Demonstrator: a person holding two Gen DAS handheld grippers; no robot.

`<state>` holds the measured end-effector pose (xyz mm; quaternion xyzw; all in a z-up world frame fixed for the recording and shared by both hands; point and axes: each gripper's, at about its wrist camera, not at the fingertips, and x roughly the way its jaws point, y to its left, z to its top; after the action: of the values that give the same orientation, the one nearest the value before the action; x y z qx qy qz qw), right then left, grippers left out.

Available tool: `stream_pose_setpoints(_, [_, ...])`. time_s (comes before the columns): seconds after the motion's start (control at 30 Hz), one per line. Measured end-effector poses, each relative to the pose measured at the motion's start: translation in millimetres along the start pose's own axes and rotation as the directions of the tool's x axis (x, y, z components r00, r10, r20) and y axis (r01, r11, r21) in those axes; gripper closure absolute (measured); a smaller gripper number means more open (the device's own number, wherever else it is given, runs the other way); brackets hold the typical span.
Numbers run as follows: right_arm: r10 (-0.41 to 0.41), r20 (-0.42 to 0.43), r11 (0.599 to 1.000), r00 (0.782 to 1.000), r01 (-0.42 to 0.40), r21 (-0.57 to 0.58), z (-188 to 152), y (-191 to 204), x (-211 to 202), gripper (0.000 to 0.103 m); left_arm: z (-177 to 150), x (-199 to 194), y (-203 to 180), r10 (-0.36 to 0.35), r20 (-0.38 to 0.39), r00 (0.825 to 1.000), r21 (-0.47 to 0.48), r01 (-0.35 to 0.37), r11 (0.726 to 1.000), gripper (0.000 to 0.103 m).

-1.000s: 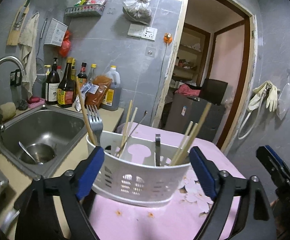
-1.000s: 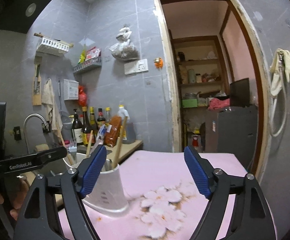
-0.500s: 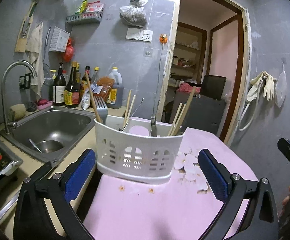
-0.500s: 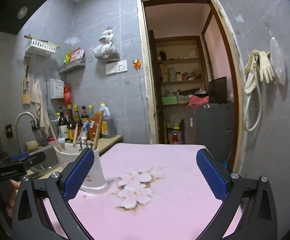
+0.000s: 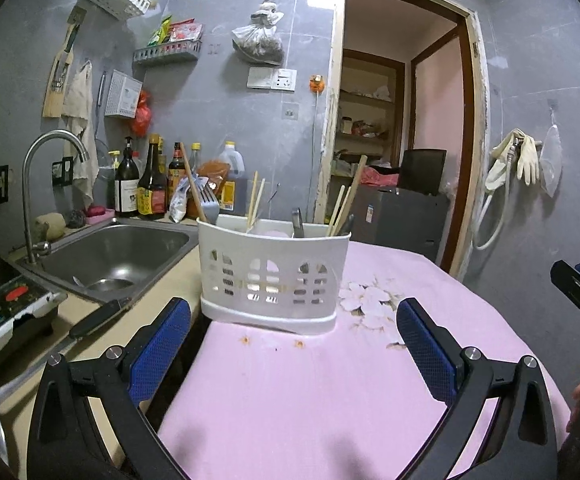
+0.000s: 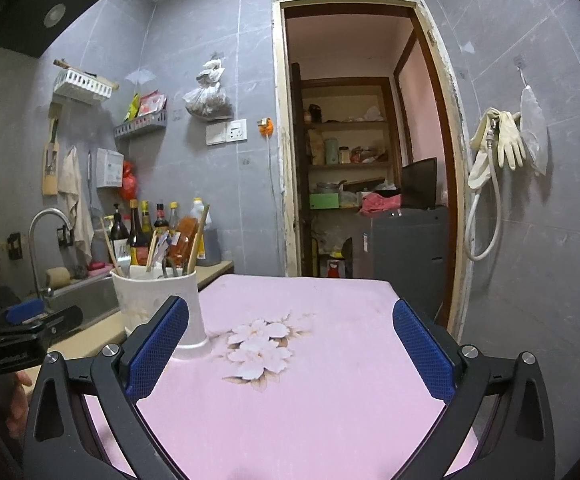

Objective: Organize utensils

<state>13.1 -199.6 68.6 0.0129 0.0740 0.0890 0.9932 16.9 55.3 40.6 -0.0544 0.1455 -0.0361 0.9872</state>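
Two grippers point nearly level over the pink tabletop (image 5: 329, 400): left gripper (image 5: 290, 344) and right gripper (image 6: 290, 350), jaws just opened wide, nothing between them; white utensil holder (image 5: 274, 280) stands untouched at the tabletop's far left edge beside the sink (image 5: 110, 248)

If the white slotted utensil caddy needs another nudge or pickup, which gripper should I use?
Probably the left. The left gripper faces the white slotted plastic utensil caddy squarely, open and clear of it. In the right wrist view, the right gripper points at bare pink flowered tablecloth, the caddy off to its left.
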Motion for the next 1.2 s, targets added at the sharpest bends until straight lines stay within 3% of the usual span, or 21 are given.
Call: stream_pose_setpoints(1.2, [0.012, -0.035, 1.0, 0.999, -0.011, 0.007, -7.9, -1.1, 10.2, 0.0, -2.8, 1.0, 10.3, 0.023, -0.005, 1.0, -0.028, -0.023, 0.999, 0.002])
